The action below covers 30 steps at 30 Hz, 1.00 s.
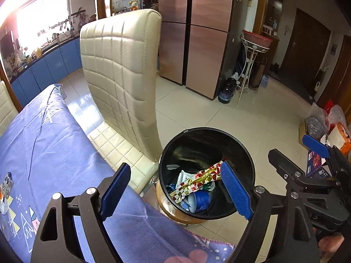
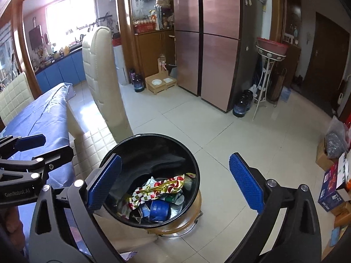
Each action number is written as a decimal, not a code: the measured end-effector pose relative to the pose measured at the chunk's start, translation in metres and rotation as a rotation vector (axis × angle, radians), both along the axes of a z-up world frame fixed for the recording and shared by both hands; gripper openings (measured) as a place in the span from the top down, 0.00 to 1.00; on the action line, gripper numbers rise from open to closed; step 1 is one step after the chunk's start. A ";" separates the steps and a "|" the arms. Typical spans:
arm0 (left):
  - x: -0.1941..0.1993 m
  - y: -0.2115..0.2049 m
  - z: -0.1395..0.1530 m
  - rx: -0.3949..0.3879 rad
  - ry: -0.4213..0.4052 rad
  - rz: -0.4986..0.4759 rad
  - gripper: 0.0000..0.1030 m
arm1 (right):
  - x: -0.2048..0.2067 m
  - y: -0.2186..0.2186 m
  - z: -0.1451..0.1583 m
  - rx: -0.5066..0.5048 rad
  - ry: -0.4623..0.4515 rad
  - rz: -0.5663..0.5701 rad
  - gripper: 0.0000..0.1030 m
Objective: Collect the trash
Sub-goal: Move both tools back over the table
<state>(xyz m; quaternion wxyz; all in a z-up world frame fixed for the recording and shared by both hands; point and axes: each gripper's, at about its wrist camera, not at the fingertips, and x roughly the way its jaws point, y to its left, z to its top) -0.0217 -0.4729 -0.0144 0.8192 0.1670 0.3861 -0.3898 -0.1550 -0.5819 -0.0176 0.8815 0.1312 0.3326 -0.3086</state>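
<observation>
A round black-lined trash bin stands on the tiled floor beside the table corner. Inside lie a red-and-gold patterned wrapper, a blue cup and other scraps. My left gripper hovers above the bin, open, with nothing between its blue pads. To its right is my right gripper, also open. In the right wrist view the bin sits below my right gripper, which is open wide and empty. The wrapper and blue cup show in the bin. My left gripper is at the left edge.
A table with a blue patterned cloth lies to the left, and a cream padded chair stands against it next to the bin. Beyond are a copper fridge, water jugs, a plant stand and boxes and bags at the right.
</observation>
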 end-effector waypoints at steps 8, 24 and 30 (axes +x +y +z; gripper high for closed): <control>0.013 0.054 0.015 -0.039 -0.030 0.080 0.21 | 0.017 0.036 0.017 -0.047 -0.006 0.056 0.04; 0.054 0.218 0.022 -0.065 -0.062 0.340 0.21 | 0.079 0.157 0.035 -0.108 -0.006 0.257 0.04; 0.068 0.279 0.020 -0.045 -0.085 0.447 0.21 | 0.112 0.205 0.038 -0.103 0.003 0.360 0.04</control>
